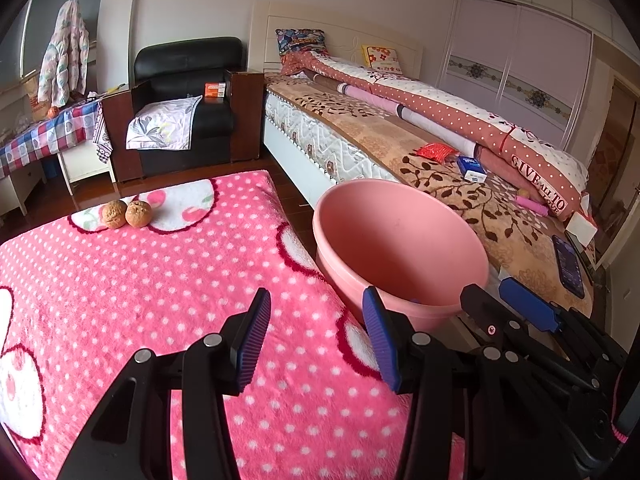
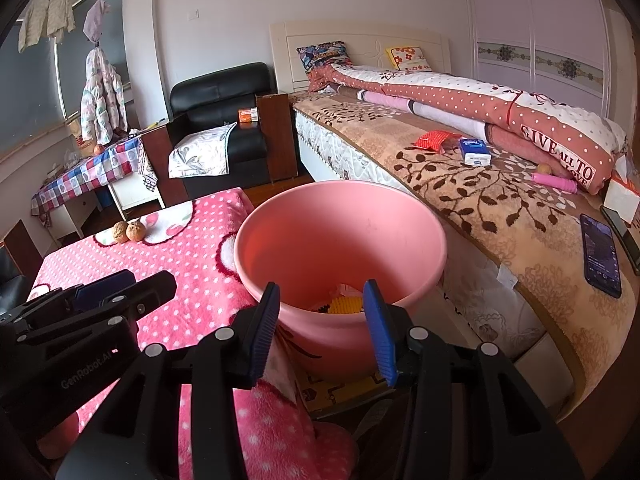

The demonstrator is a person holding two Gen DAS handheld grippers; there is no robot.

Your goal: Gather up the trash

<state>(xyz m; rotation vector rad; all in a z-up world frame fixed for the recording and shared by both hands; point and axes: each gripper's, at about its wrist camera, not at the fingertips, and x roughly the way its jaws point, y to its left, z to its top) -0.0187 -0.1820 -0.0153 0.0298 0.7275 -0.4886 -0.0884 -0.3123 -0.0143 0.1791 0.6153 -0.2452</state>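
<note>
Trash sits low in the pink bucket [image 2: 340, 236]: your right wrist view shows a yellow ridged piece [image 2: 347, 305] and pale scraps at its bottom, which your left wrist view hides behind the rim. Your right tongs [image 2: 322, 330] hang over the bucket's near edge, jaws apart, gripping nothing. Your left tongs [image 1: 316, 338] are also apart and empty, above the table [image 1: 160, 280] with its pink dotted blanket. Two walnuts [image 1: 127, 213] lie at its far end. Beside the bucket, the bed [image 1: 400, 152] carries a red wrapper [image 1: 436, 151], a blue box [image 1: 471, 168] and a phone [image 1: 568, 266].
</note>
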